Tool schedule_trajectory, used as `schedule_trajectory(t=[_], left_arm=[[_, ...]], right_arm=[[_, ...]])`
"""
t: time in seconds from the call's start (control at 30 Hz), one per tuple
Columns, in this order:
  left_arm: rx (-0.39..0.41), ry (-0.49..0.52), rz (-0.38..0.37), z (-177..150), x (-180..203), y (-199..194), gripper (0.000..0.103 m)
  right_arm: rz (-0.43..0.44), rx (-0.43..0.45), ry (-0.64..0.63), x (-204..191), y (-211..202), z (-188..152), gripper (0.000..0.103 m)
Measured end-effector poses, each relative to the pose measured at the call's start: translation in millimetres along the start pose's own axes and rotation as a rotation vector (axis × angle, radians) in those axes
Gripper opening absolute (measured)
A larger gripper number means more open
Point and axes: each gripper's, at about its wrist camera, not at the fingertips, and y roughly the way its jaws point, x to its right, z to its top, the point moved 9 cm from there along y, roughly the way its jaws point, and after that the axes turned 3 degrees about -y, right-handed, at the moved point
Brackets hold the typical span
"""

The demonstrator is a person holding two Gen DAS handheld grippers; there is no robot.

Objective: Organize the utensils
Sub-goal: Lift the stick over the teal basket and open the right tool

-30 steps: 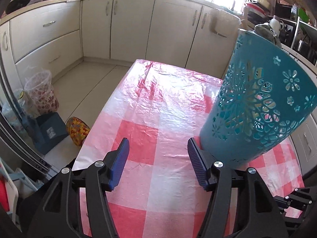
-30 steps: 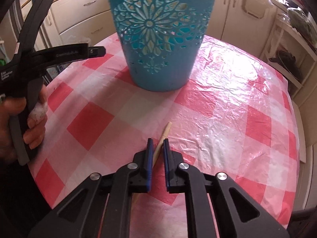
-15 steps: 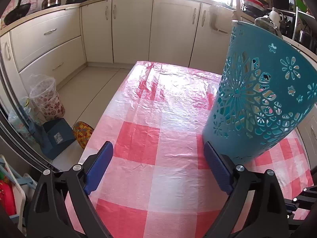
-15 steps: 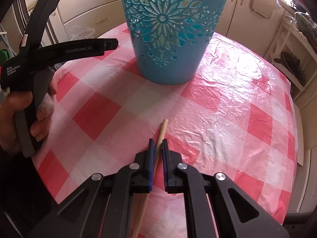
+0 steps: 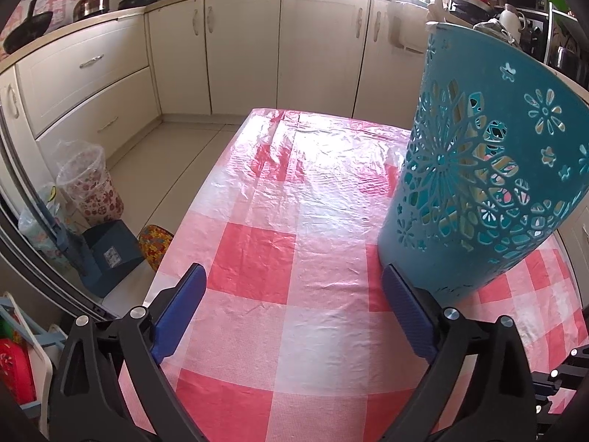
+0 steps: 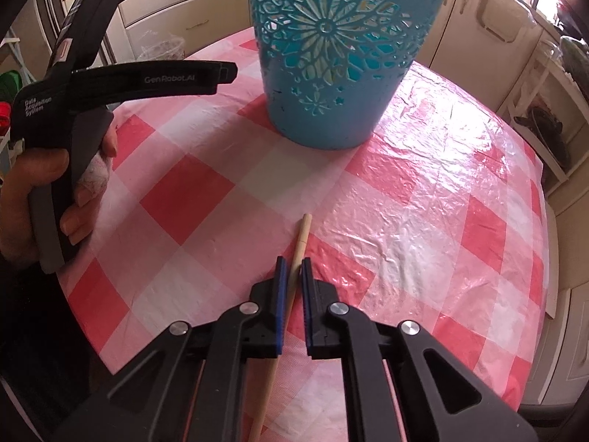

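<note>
A tall teal utensil holder (image 5: pixel 478 169) with cut-out flowers stands on the red-and-white checked tablecloth (image 5: pixel 294 191). My left gripper (image 5: pixel 291 272) hovers over the cloth just left of the holder's base, its jaws opening wide with nothing between them. In the right wrist view the holder (image 6: pixel 338 55) stands at the far side. My right gripper (image 6: pixel 293 260) is shut on a thin wooden stick (image 6: pixel 302 235), whose tip pokes forward past the pads and points toward the holder. A hand (image 6: pixel 40 184) holds the left gripper's black body (image 6: pixel 147 81) at the left.
The table's left edge drops to a tiled floor with a flower-patterned bin (image 5: pixel 88 188) and a dark blue box (image 5: pixel 110 254). Cream cabinets (image 5: pixel 250 48) run behind the table. A kettle (image 5: pixel 90 2) sits on the counter. Shelves (image 6: pixel 552 121) stand to the right.
The left gripper's jaws have spread from half open to wide apart. The right gripper has stayed shut on the wooden stick and has barely moved.
</note>
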Motion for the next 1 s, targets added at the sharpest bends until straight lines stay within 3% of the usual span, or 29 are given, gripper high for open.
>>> schedule_trajectory(t=[0.1, 0.17, 0.33, 0.47, 0.6, 0.67, 0.77, 0.9, 1.0], left_arm=[[-0.006, 0.004, 0.002, -0.5, 0.0, 1.5, 0.093], [-0.010, 0.002, 0.001, -0.6, -0.9, 2.6, 0.093], [-0.019, 0.008, 0.001, -1.0, -0.3, 5.9, 0.093], [-0.020, 0.016, 0.008, -1.7, 0.9, 6.2, 0.093], [-0.020, 0.015, 0.007, -1.7, 0.9, 6.1, 0.093], [-0.019, 0.011, 0.004, -1.9, 0.7, 5.3, 0.093], [-0.017, 0.007, 0.000, -1.4, 0.9, 5.1, 0.093], [-0.012, 0.001, -0.010, -1.0, 0.1, 2.9, 0.093], [-0.006, -0.006, -0.017, -0.8, -1.6, 1.2, 0.093]], right_arm=[[0.024, 0.002, 0.033, 1.0, -1.5, -0.8, 0.006], [0.098, 0.023, 0.100, 1.9, -7.3, -0.8, 0.006], [0.324, 0.218, 0.280, 3.5, -65.6, 20.5, 0.006], [0.368, 0.425, 0.344, 23.4, -128.2, 67.2, 0.006], [0.265, 0.652, 0.380, 54.2, -176.6, 133.3, 0.006], [0.219, 0.753, 0.399, 72.7, -186.8, 173.0, 0.006], [0.097, 0.861, 0.419, 87.4, -195.2, 206.2, 0.006], [-0.107, 0.909, 0.432, 102.4, -176.3, 228.4, 0.006], [-0.171, 0.858, 0.449, 107.5, -141.4, 223.1, 0.006]])
